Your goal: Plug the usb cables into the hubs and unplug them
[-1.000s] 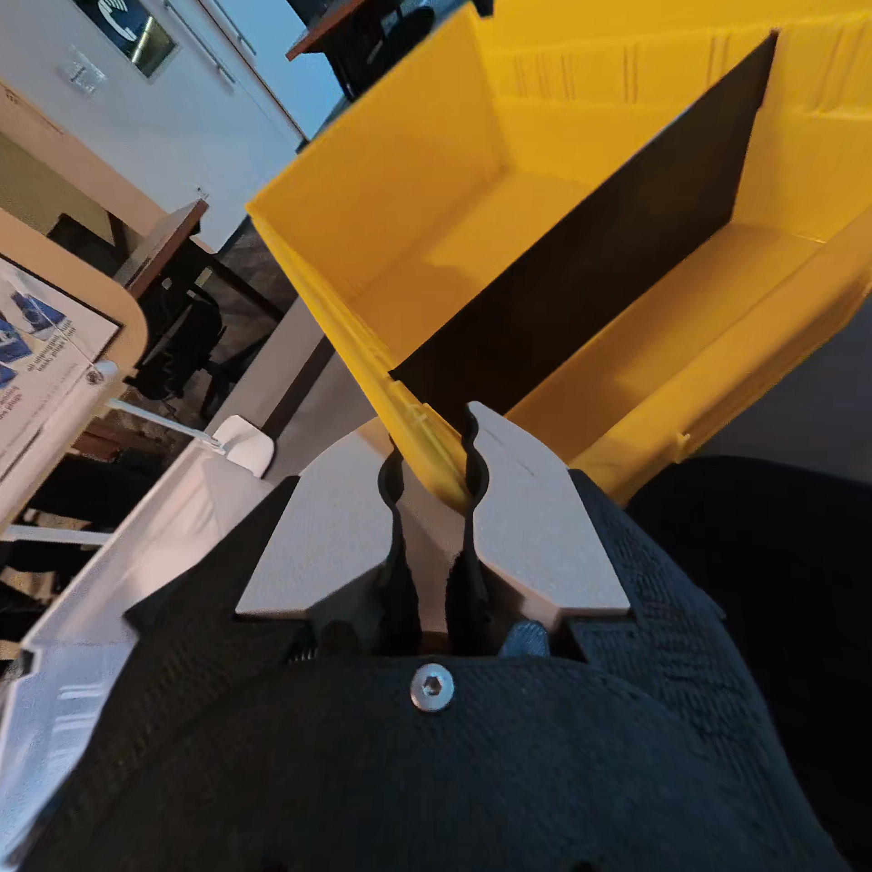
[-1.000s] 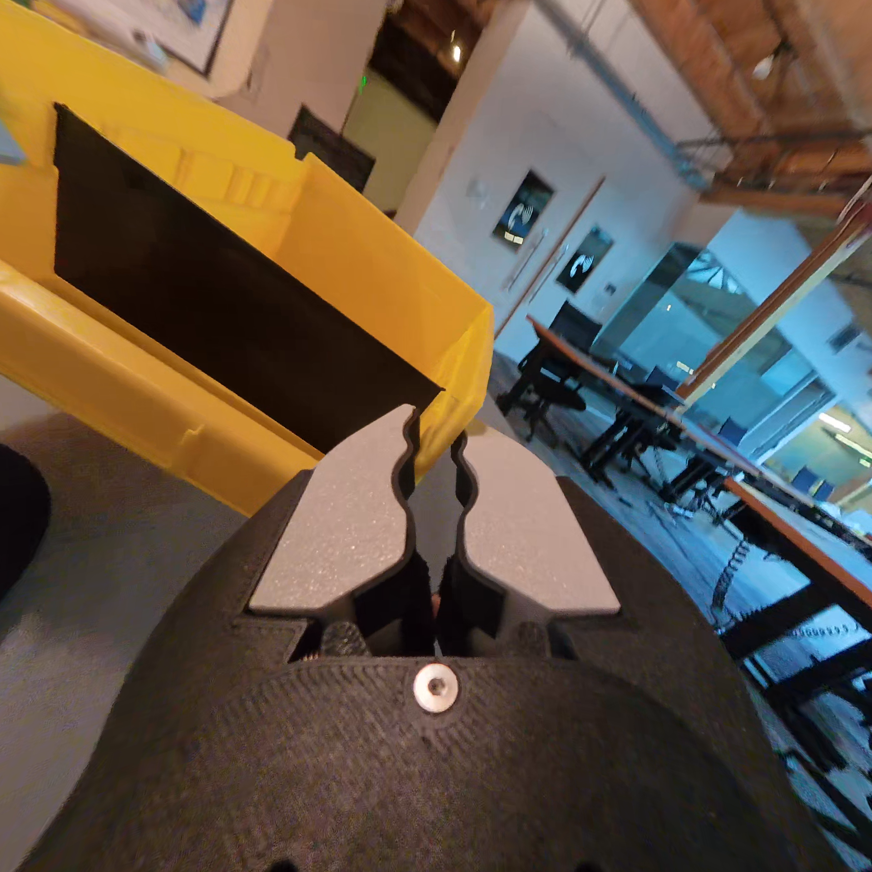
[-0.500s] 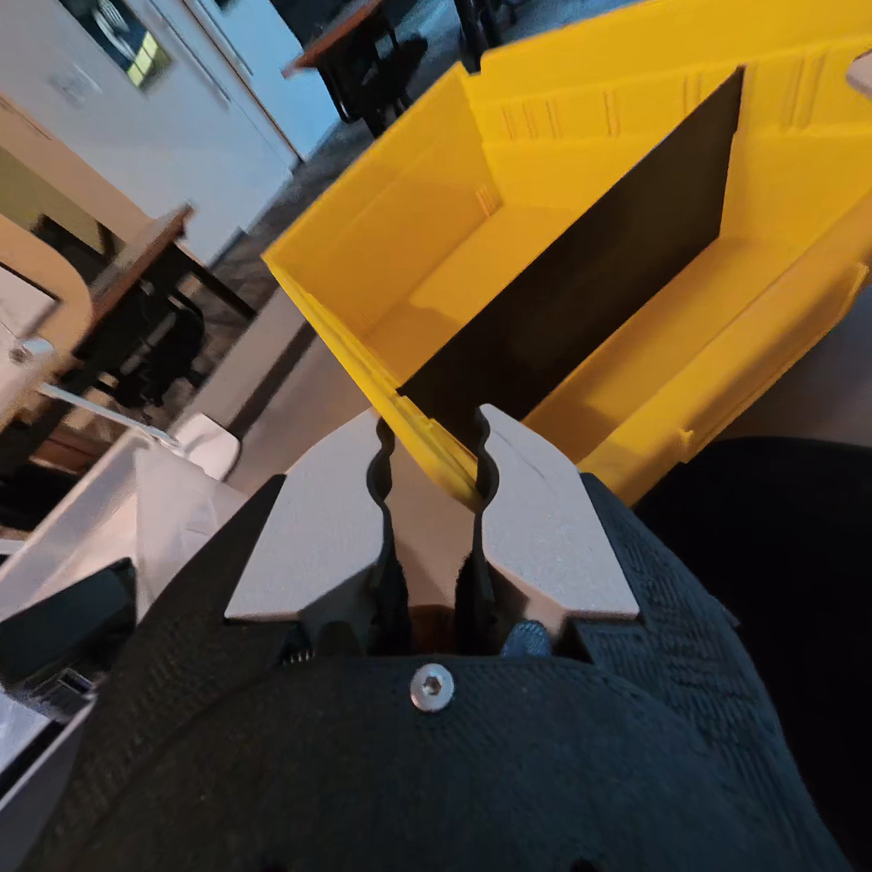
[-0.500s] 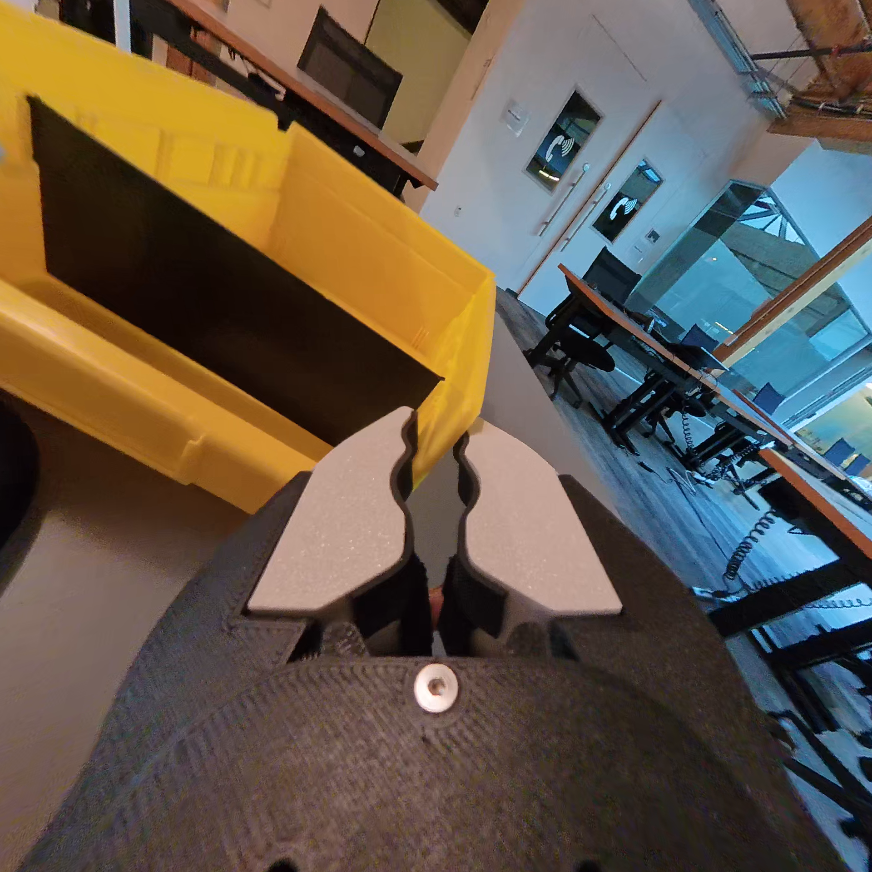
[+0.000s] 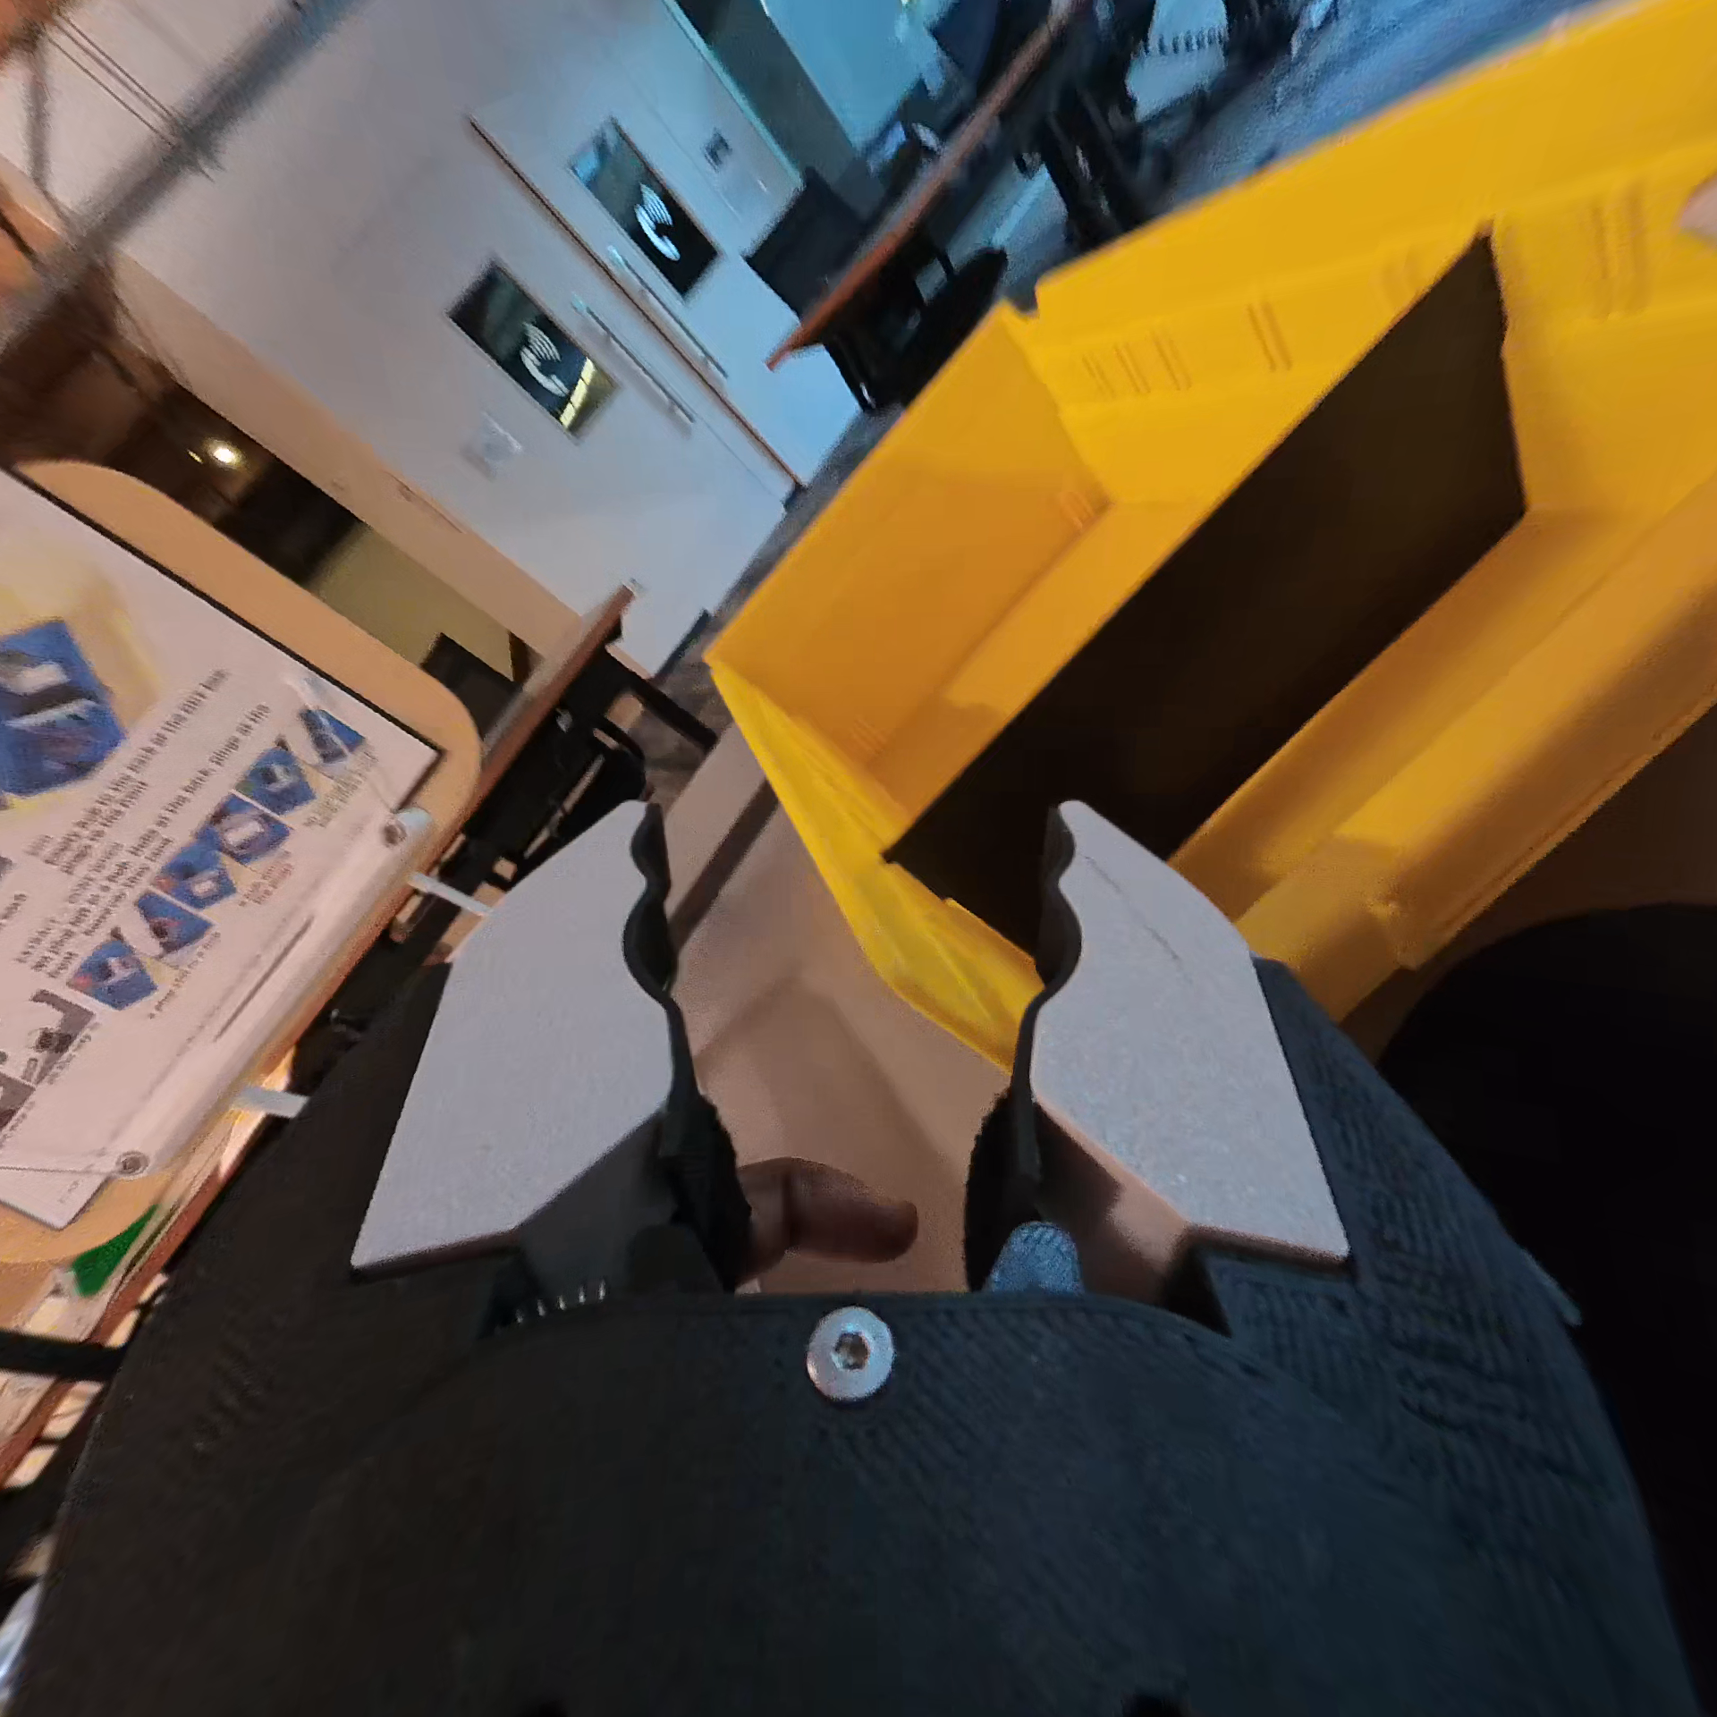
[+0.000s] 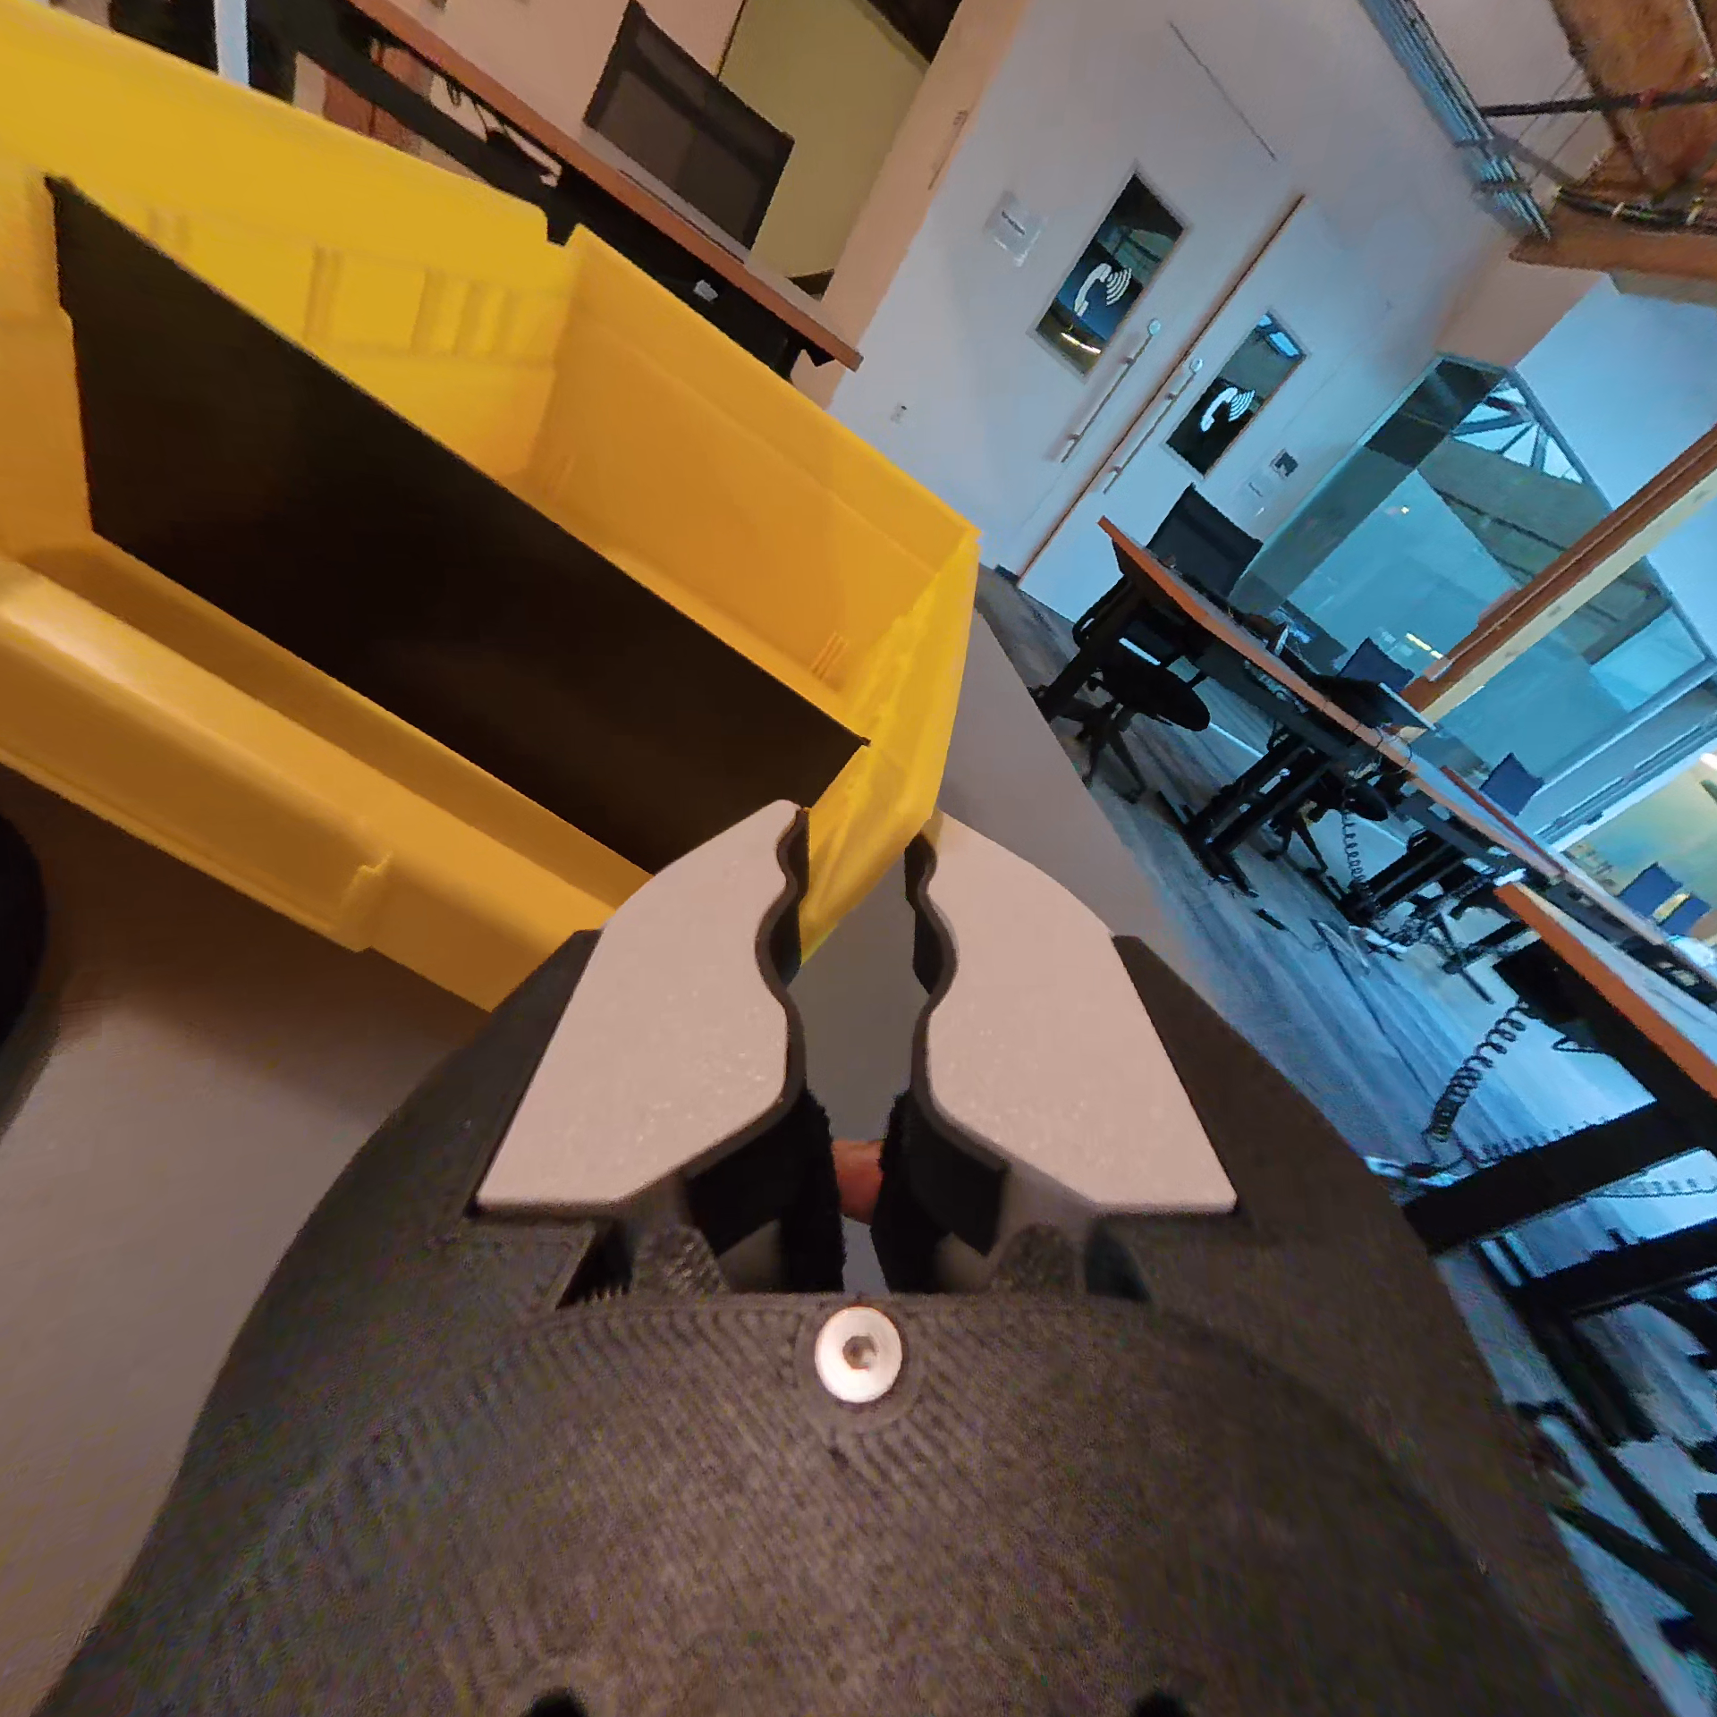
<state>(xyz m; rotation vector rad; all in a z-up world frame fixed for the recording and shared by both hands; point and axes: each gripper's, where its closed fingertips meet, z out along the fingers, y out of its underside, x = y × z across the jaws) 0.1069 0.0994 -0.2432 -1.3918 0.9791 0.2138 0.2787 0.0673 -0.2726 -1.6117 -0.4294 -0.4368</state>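
Note:
No usb cable or hub shows in either view. A yellow bin (image 5: pixel 1161 446) with a black divider (image 5: pixel 1254 650) stands on the grey table. My left gripper (image 5: pixel 855 827) is open and empty, its fingers wide apart on either side of the bin's near left corner. In the right wrist view the bin (image 6: pixel 697 446) and its divider (image 6: pixel 418 576) fill the left half. My right gripper (image 6: pixel 855 836) is nearly closed, with the bin's right end wall between its fingertips.
A board with a printed instruction sheet (image 5: pixel 186 883) stands to the left. A black object (image 5: pixel 1533 1208) lies on the table in front of the bin. The table's right edge (image 6: pixel 1050 743) runs just past the bin, with desks and chairs (image 6: pixel 1301 743) beyond.
My left gripper has opened and let go of the bin's left rim, and tilted up and left. My right gripper has stayed closed on the bin's right end.

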